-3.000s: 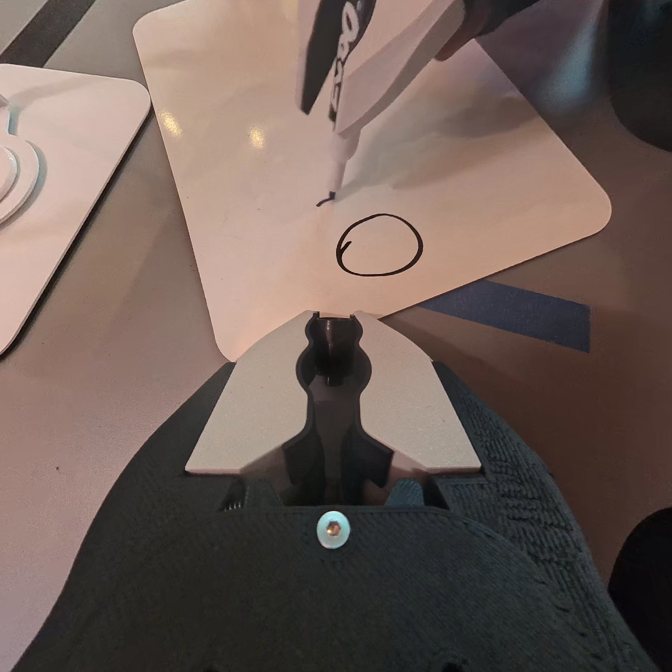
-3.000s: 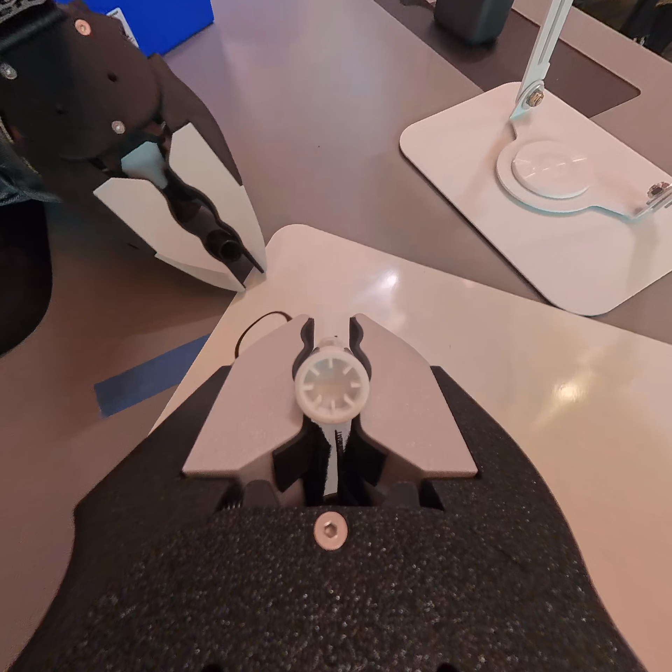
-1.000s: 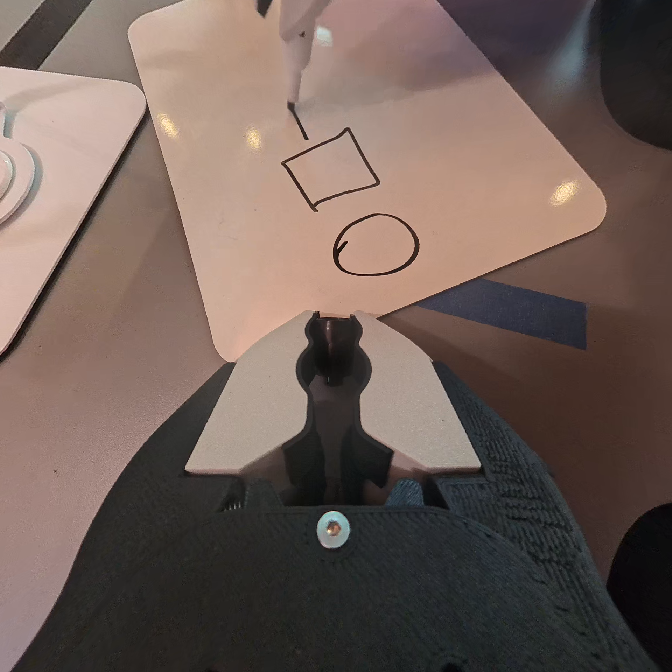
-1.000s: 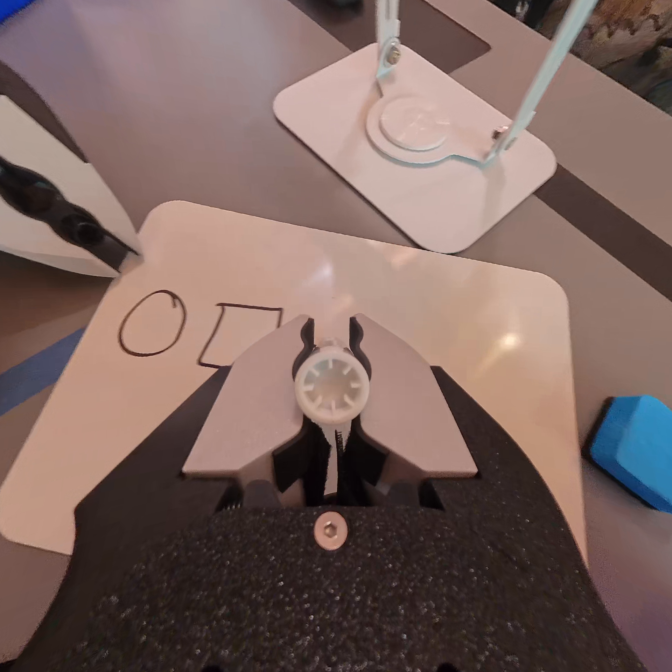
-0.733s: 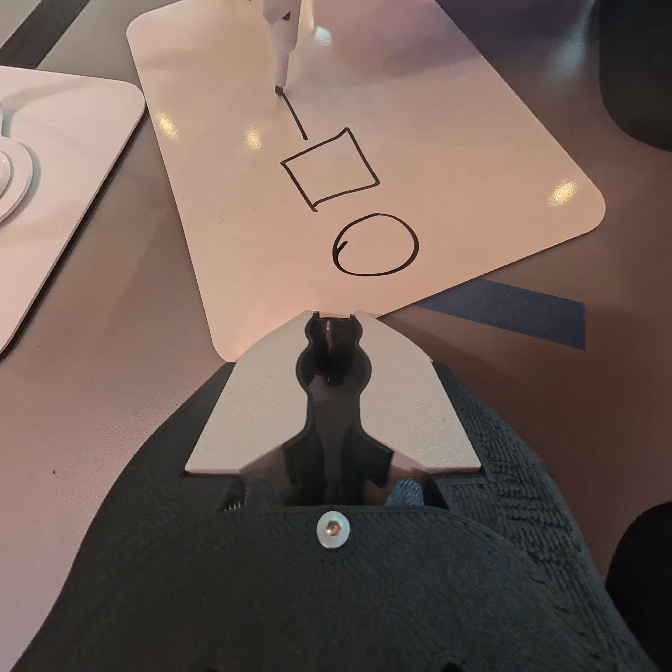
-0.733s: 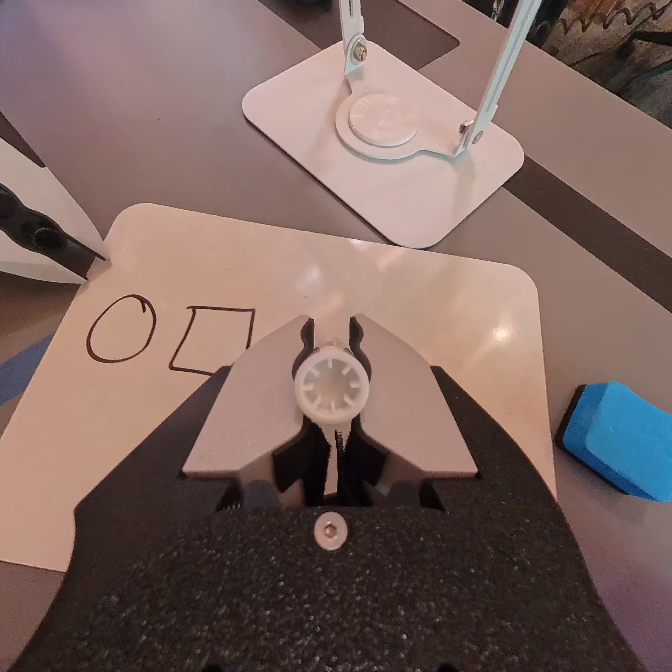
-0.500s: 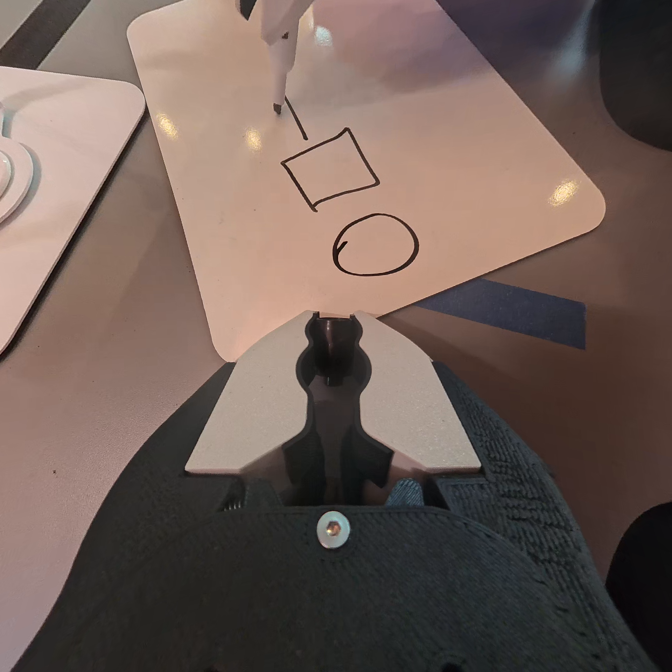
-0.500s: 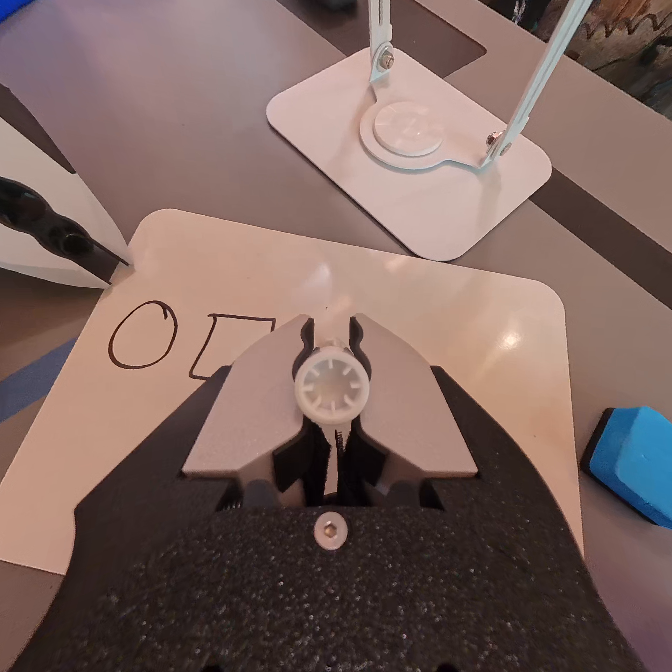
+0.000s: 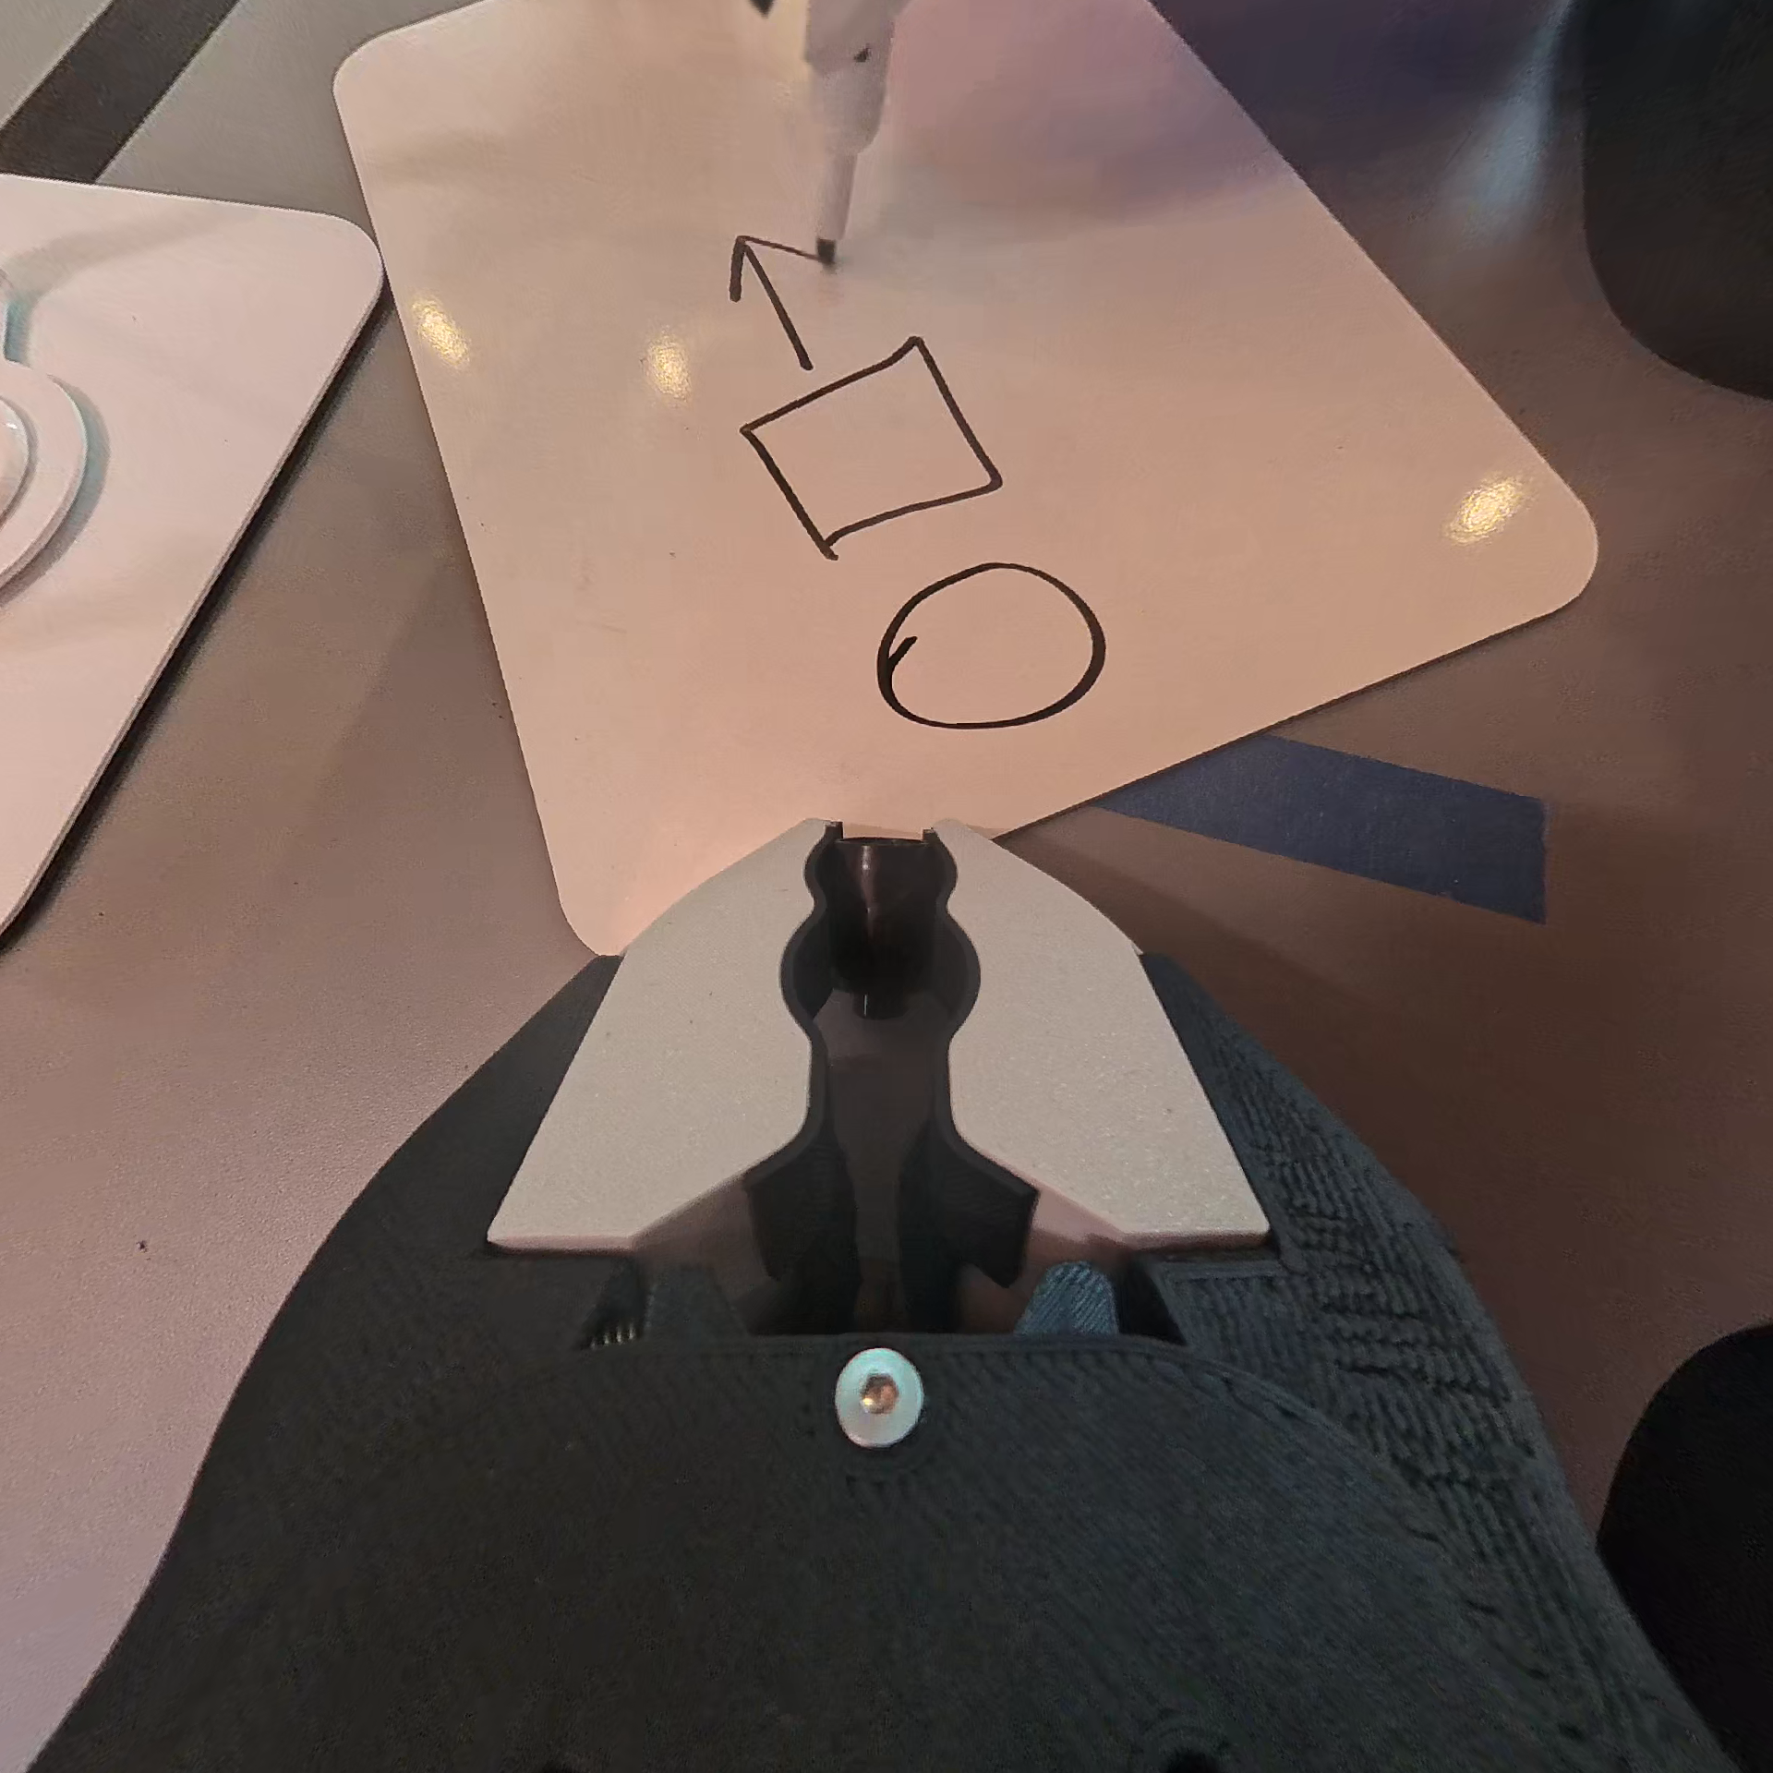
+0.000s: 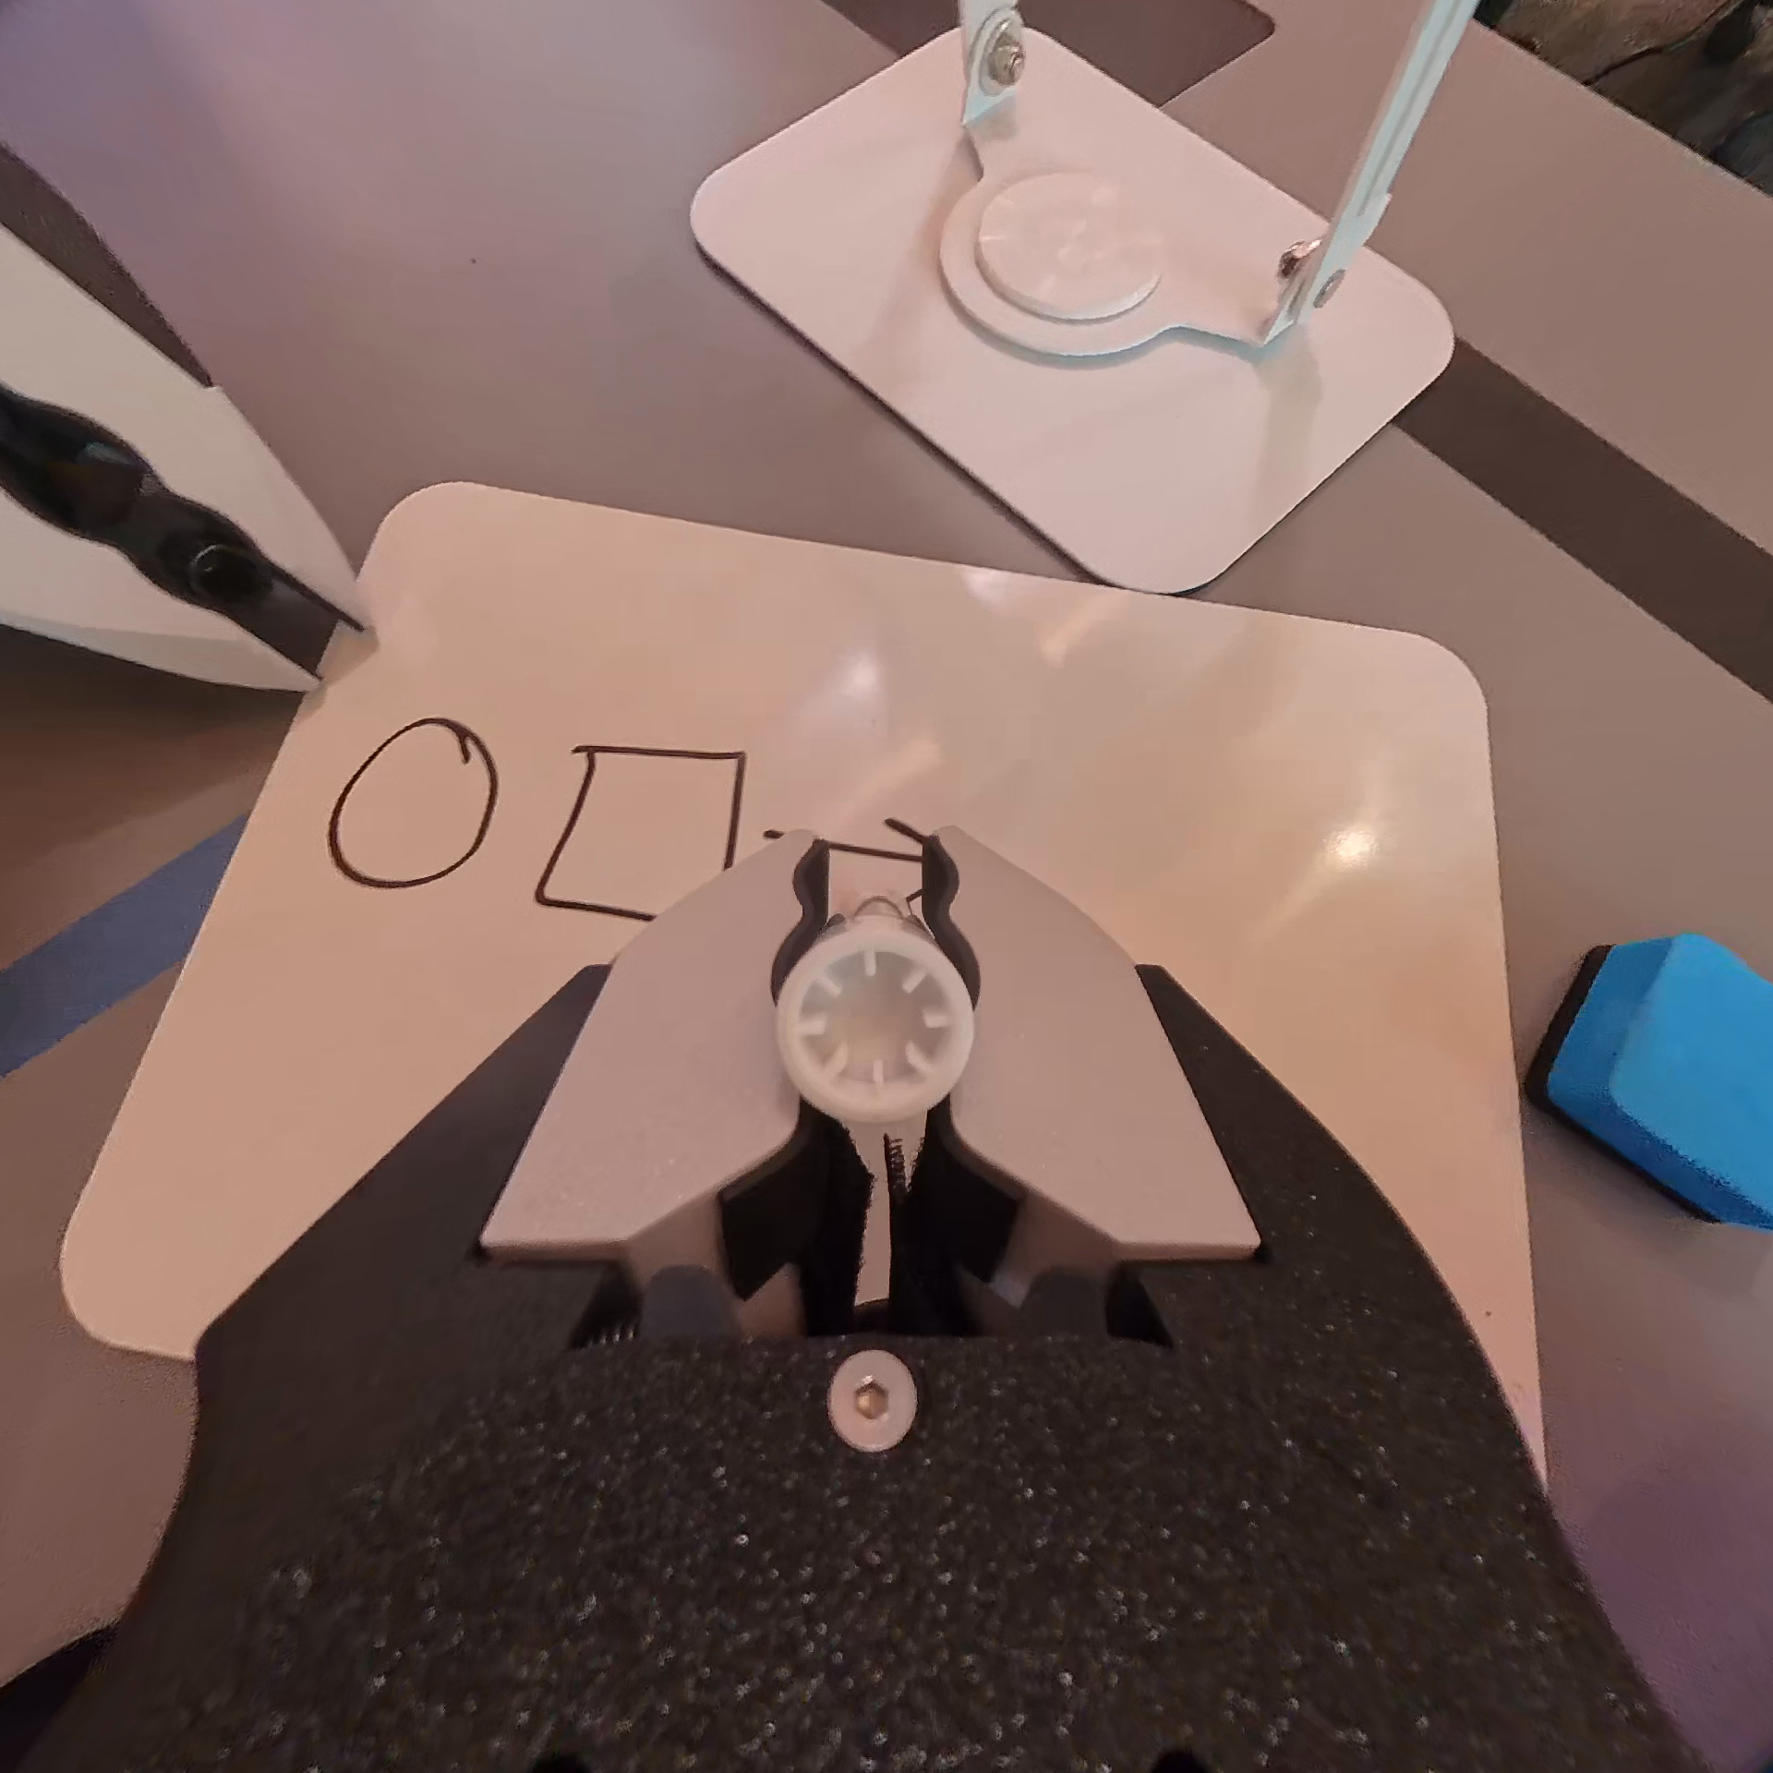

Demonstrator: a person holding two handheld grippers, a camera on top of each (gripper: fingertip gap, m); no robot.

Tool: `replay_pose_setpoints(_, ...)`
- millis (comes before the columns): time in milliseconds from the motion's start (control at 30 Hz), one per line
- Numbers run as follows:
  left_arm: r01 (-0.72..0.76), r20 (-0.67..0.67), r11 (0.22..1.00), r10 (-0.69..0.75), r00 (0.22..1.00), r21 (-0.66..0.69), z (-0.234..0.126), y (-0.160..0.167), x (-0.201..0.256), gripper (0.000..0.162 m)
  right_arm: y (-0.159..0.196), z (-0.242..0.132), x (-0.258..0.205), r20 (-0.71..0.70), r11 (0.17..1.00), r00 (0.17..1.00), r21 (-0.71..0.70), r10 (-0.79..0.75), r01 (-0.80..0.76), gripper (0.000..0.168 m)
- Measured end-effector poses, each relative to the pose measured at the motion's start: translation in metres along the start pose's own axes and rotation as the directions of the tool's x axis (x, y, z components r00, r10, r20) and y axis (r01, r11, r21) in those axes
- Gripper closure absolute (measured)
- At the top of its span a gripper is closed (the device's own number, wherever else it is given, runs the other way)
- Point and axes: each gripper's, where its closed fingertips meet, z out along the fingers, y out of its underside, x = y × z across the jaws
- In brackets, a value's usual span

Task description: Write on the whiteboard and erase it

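The right gripper (image 10: 875, 868) clamps a white marker (image 10: 875, 1046) — its barrel hides the drawn arrow. The marker stands steeply, tip (image 9: 825, 251) down on the whiteboard (image 9: 1103, 317). The left gripper (image 9: 881, 833) pinches a dark cap at the board's near edge.

A lab-like workbench: grey table (image 10: 480, 288) with blue tape (image 9: 1343, 835); a white stand base (image 10: 1103, 432) sits nearby. Place otherwise uncertain.

White marker (image 9: 839, 144) tip touches flat whiteboard (image 9: 1199, 365) bearing circle, square, arrow.
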Motion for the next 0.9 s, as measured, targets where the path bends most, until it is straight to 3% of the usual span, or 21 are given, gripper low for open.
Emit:
replay_pose_setpoints(200,-0.003,0.003,1.0,0.003,1.0,0.0,0.0,0.0,0.0,0.146,-0.024,-0.004,0.024,-0.038,0.994,0.998,0.097,0.047,-0.043,0.149)
replay_pose_setpoints(467,0.0,-0.002,1.0,0.0,1.0,0.0,0.0,0.0,0.0,0.146,-0.029,0.021,0.053,-0.049,0.994,0.996,0.075,0.079,-0.075,0.149)
replay_pose_setpoints(667,-0.001,-0.001,1.0,0.001,1.0,0.0,0.0,0.0,0.0,0.146,-0.025,0.031,0.06,-0.051,0.997,0.996,0.039,0.072,-0.07,0.149)
replay_pose_setpoints(900,-0.002,0.0,1.0,0.002,1.0,0.0,0.0,0.0,0.0,0.146,-0.003,0.005,0.04,-0.048,0.998,0.997,0.004,0.063,-0.062,0.149)
